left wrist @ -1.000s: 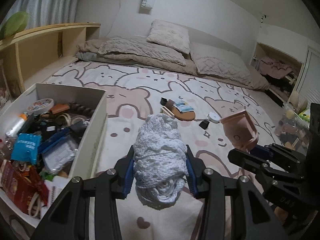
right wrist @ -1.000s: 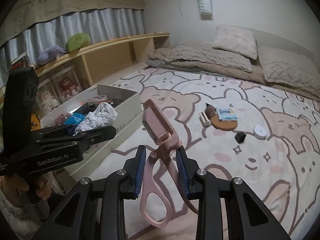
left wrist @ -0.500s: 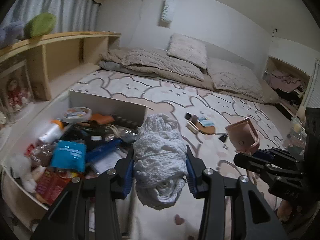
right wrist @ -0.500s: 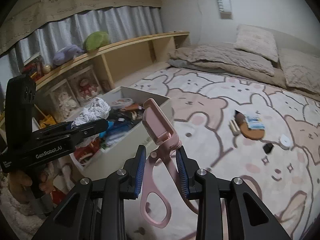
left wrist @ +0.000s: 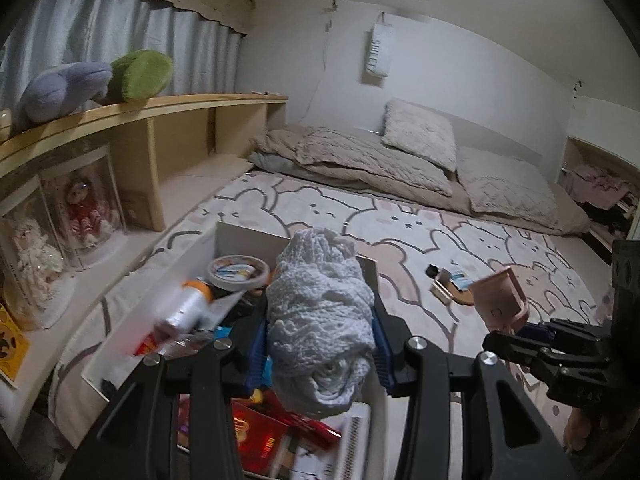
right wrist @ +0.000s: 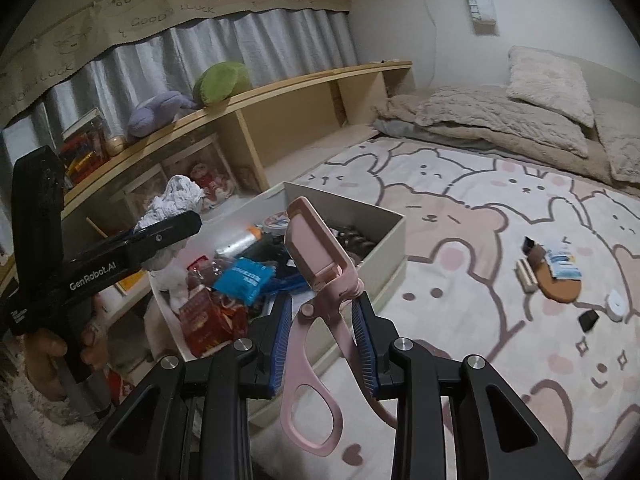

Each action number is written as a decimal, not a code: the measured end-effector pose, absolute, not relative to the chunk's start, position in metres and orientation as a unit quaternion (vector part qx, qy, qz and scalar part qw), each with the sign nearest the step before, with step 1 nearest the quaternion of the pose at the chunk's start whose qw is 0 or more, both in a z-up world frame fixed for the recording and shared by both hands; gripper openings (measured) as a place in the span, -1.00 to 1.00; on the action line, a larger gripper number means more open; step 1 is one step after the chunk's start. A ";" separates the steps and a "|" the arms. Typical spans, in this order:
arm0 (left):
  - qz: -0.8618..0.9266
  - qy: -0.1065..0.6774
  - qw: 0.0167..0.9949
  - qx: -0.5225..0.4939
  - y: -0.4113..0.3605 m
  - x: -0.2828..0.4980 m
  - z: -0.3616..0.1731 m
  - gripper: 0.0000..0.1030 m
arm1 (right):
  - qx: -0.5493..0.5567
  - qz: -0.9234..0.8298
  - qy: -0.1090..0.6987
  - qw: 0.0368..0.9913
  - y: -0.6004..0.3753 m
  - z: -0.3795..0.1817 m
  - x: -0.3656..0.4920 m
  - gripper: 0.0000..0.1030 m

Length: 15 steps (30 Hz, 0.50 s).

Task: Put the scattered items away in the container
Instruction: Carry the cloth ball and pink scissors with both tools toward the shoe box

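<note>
My left gripper (left wrist: pixel 318 350) is shut on a white knitted cloth bundle (left wrist: pixel 320 316) and holds it above the open white box (left wrist: pixel 244 240), which is full of clutter. The bundle also shows in the right wrist view (right wrist: pixel 172 200). My right gripper (right wrist: pixel 324 328) is shut on pink scissors with a sheathed blade (right wrist: pixel 316 248), held upright just right of the box (right wrist: pixel 384 256). The pink sheath also shows in the left wrist view (left wrist: pixel 500 300). A few small items (right wrist: pixel 560 276) lie scattered on the bear-print blanket.
A wooden shelf (left wrist: pixel 160 120) with plush toys (left wrist: pixel 100 80) and boxed dolls (left wrist: pixel 80 208) runs along the left. Pillows and a beige duvet (left wrist: pixel 400 160) lie at the far end of the bed. The box holds a blue packet (right wrist: pixel 248 276), a bottle (left wrist: pixel 184 304) and red packaging (right wrist: pixel 208 320).
Both grippers have moved left with their loads. The left gripper with the cloth bundle now hangs over the box; the right gripper with the scissors is close to the box's right side.
</note>
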State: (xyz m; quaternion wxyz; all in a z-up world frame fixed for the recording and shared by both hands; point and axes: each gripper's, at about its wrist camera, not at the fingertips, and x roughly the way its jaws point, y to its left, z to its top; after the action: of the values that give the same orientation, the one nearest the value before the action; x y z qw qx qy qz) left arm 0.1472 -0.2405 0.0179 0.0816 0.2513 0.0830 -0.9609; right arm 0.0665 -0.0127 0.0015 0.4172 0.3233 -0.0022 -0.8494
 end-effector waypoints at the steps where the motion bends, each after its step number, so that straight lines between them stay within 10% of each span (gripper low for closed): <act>1: -0.961 0.084 0.085 0.250 -0.244 0.147 0.019 -0.15 | 0.324 -0.848 -0.004 0.420 -0.016 0.002 0.066 -0.39; 15: -0.957 0.090 0.096 0.257 -0.274 0.141 0.012 -0.15 | 0.332 -0.834 0.010 0.441 -0.056 0.009 0.036 -0.39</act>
State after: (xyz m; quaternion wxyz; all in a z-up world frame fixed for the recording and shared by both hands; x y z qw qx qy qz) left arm 0.1405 -0.2742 0.0117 0.0963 0.2568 0.0895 -0.9575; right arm 0.0365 -0.0556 0.0087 0.4411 0.3319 0.0103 -0.8338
